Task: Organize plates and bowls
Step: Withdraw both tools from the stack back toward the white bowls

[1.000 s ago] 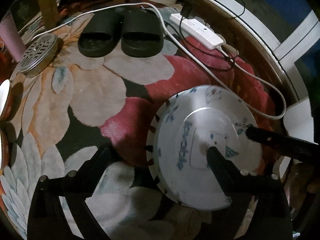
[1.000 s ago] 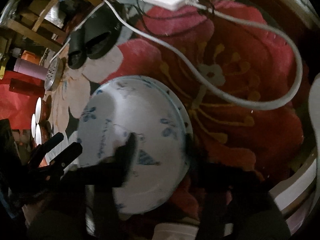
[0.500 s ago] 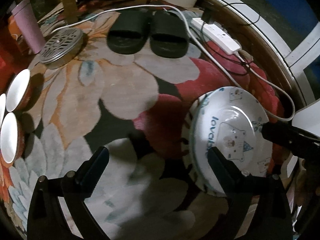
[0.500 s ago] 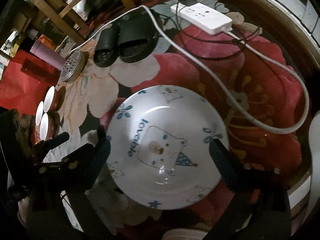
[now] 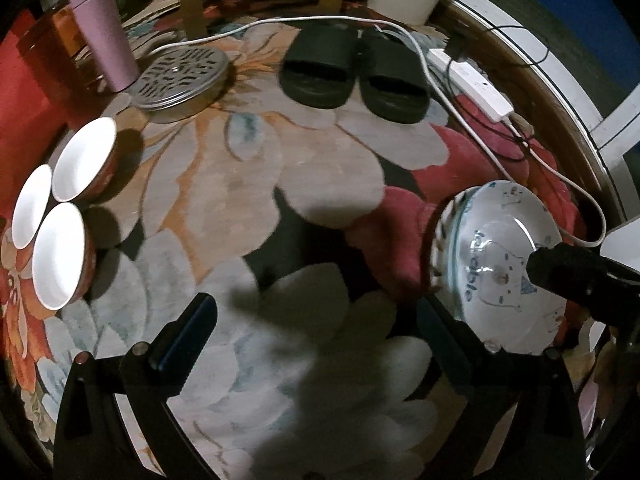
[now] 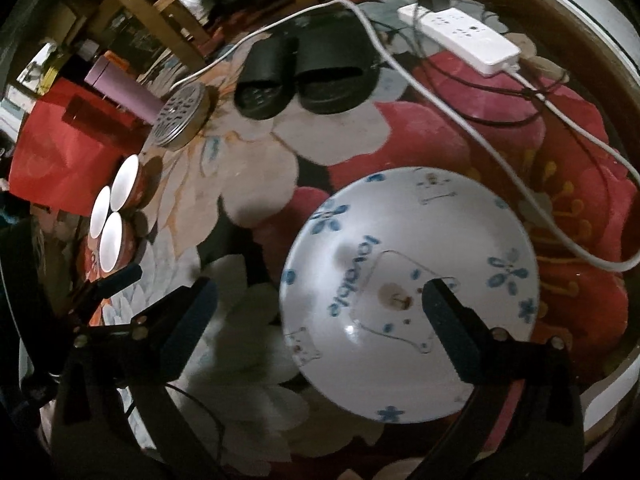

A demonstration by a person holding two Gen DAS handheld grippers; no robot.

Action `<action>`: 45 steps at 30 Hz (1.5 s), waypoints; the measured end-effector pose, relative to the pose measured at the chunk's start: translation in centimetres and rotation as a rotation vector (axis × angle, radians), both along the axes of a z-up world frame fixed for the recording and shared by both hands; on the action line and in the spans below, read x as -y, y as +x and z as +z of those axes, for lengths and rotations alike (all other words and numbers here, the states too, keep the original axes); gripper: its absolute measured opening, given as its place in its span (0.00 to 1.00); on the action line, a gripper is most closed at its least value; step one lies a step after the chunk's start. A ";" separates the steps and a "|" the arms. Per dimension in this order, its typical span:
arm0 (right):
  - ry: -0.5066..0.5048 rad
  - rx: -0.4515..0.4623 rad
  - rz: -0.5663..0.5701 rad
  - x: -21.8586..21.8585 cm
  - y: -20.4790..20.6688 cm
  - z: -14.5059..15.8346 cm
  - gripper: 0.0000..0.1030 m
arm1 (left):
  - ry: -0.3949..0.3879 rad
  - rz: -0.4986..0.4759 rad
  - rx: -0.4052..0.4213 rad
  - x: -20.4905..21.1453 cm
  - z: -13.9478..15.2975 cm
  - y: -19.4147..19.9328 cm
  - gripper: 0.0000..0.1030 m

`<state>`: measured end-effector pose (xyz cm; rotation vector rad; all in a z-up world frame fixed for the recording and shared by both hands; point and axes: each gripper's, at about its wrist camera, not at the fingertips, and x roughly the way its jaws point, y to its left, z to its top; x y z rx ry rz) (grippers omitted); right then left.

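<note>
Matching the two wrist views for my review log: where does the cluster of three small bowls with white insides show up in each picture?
Left wrist: the three bowls sit at the far left edge, mid-height, beside the perforated metal lid.
Right wrist: the same bowls appear smaller at left, mid-height, below that lid.
Shared landmark: the black slippers near the top centre of both views.

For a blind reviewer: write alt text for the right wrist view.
The open right gripper hovers over a white plate with blue bear drawings, lying on a floral rug. Three white-lined bowls cluster far left; black slippers and a white power strip lie beyond.
</note>
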<state>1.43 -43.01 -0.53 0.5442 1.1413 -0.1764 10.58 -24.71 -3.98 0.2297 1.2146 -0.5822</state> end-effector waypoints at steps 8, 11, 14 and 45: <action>0.003 -0.002 0.051 -2.7 1.5 -0.2 1.00 | 0.012 0.047 -0.003 -3.4 -0.3 0.7 0.99; 0.003 -0.002 0.069 -3.6 1.9 -0.4 1.00 | 0.010 0.067 0.004 -4.7 -0.3 1.0 0.99; -0.002 -0.004 0.089 -4.6 2.4 -0.4 1.00 | 0.017 0.086 0.016 -5.8 -0.4 1.2 0.99; -0.023 -0.036 0.244 -11.2 6.1 -1.9 1.00 | 0.052 0.261 -0.016 -14.8 -3.2 3.1 0.99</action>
